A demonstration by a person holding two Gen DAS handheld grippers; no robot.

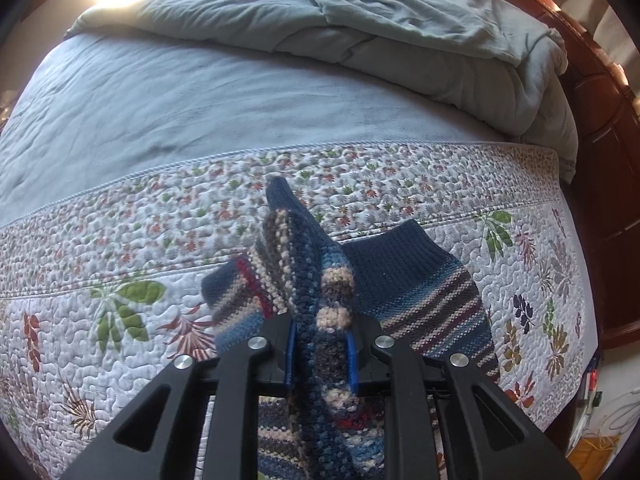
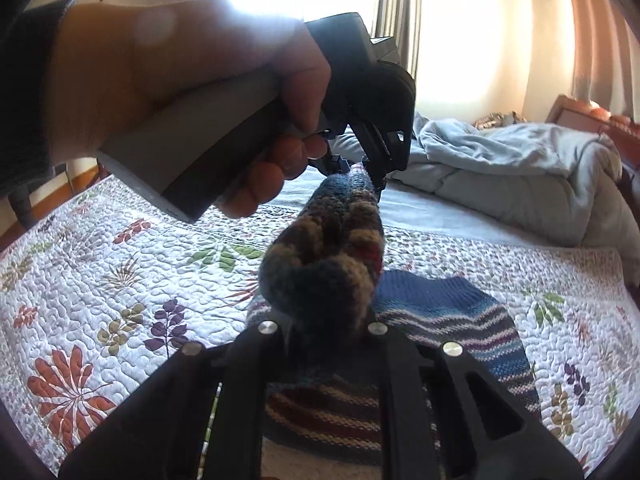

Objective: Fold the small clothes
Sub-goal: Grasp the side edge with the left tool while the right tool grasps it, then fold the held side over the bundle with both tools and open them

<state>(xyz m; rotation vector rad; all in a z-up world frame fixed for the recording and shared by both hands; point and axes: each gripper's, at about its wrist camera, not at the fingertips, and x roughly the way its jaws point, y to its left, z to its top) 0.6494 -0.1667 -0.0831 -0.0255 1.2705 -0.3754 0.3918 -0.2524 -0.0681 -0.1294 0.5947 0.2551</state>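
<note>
- Bedroom, sunlit windows and curtains at the back; bed (image 1: 120,92) spread with a floral quilt (image 1: 120,248), a grey-blue duvet (image 1: 400,40) bunched toward the headboard.
- Left gripper (image 1: 320,344): jaws nearly closed, blue pads pinching one end of a striped knit sock (image 1: 304,248); pointed steeply down at the quilt. In the right wrist view a hand (image 2: 192,80) wraps its grey handle, raised above the bed.
- Sock, lifted: stretched in the air between the two grippers, clear of the quilt, bunched lengthwise.
- Right gripper (image 2: 324,330): jaws almost fully closed on the sock's other end; tilted moderately downward, facing the left gripper.
- Second striped sock (image 2: 460,320): flat on the quilt, below and right of the lifted one, navy cuff toward the duvet.
- Progress, judged: early. One sock raised, not yet laid or folded; the second lies unfolded; no finished fold in view.
</note>
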